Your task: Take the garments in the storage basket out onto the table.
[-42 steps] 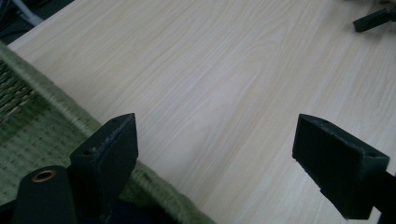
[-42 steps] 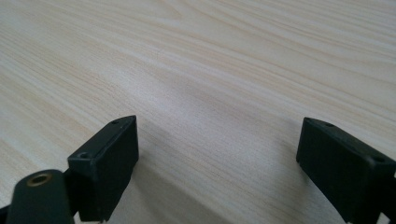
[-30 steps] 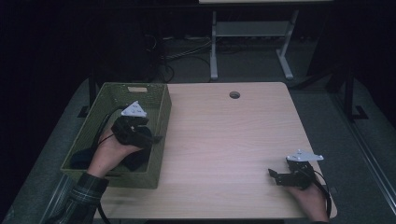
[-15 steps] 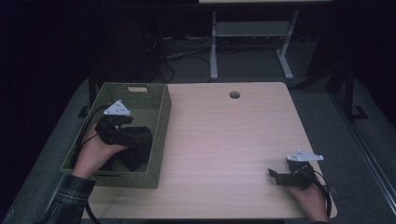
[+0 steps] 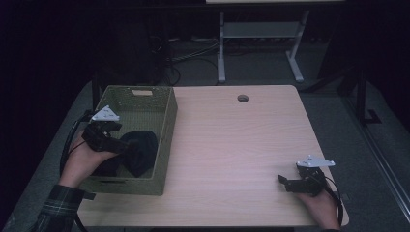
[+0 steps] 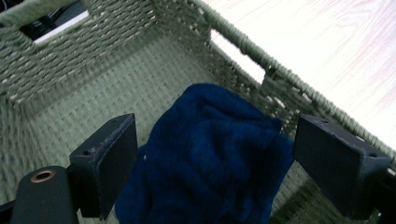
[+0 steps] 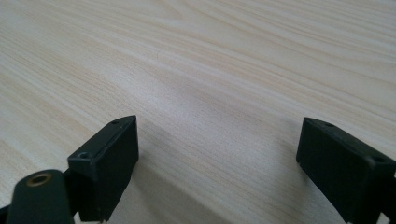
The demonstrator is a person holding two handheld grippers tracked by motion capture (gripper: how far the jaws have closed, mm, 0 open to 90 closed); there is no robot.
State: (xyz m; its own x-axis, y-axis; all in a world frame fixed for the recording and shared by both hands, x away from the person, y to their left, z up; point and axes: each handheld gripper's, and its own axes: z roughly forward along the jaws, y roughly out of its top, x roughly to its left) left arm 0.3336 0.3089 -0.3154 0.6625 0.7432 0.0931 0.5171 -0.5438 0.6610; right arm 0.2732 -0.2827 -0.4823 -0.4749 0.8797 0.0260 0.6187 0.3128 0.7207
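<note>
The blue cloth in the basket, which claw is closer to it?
Left. The left claw hangs open right over the blue cloth inside the green basket. The right claw sits far across the table, near its other corner.

A dark blue knitted cloth, soft and crumpled into a loose heap, lies on the floor of a green woven basket with slotted handles, bunched toward its near right side wall, as the open-topped basket stands on the table's left edge.
</note>
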